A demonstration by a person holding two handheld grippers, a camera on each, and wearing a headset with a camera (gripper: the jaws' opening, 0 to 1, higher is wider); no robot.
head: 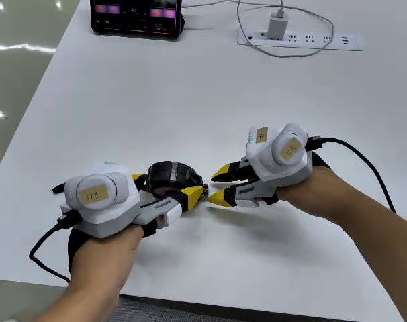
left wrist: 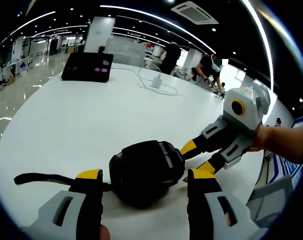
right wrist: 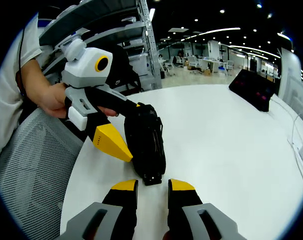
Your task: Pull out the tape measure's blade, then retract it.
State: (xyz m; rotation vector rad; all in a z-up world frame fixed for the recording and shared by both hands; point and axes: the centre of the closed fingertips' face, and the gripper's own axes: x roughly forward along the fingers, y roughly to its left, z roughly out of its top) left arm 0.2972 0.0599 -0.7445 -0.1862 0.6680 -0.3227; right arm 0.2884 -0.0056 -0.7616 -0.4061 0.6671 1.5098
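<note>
Yellow-tipped jaws of the left gripper (left wrist: 145, 175) are closed against the two flat sides of the black, round-cased tape measure (left wrist: 146, 172), which stands on its edge on the white tabletop (head: 190, 100). In the head view the case sits between the two grippers, at the near middle of the table. The right gripper (right wrist: 153, 186) comes in from 3 o'clock. Its jaws stand a narrow gap apart with nothing between them, and their tips are just short of the case's mouth, where the small blade hook (right wrist: 151, 178) shows.

No blade is out, so the step in hand appears to be the first one, the reach for the hook. The next move probably calls for closing the right jaws squarely on that small hook, then pulling straight away while the left gripper holds the case steady.

The mouth points toward 3 o'clock in the head view, so the blade's long axis should run from 9 to 3. At 12 o'clock, well apart, lie a black tablet-like screen (head: 136, 17) and a white power strip (head: 301, 39).
</note>
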